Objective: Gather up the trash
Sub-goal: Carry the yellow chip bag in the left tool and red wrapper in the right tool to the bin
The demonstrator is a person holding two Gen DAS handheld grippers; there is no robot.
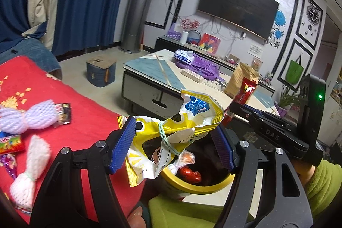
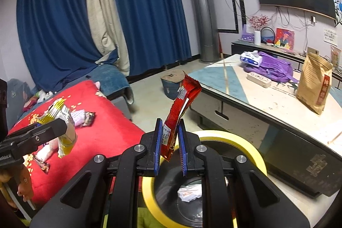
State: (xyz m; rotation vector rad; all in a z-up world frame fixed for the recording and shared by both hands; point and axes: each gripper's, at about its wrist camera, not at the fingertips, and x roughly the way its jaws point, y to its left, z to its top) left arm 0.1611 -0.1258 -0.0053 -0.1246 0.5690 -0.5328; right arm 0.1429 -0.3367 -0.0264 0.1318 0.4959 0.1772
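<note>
Left hand-held gripper [image 1: 174, 140] wide, right hand-held gripper [image 2: 171, 147] narrow

Snack bag [image 1: 171, 127]: yellow/white w/ blue label. Wrapper [image 2: 181, 112]: red. Bin [image 2: 235, 142]: yellow rim, black inside. Cushion [image 1: 85, 121]: red w/ gold floral print. Curtains [image 2: 149, 3]: blue & beige.

Crumpled yellow-white snack bag [image 1: 171, 131] held between left gripper [image 1: 173, 142] fingers, above yellow-rimmed bin [image 1: 192, 185]. Red wrapper [image 2: 180, 112] upright in right gripper [image 2: 170, 146], over bin.
</note>
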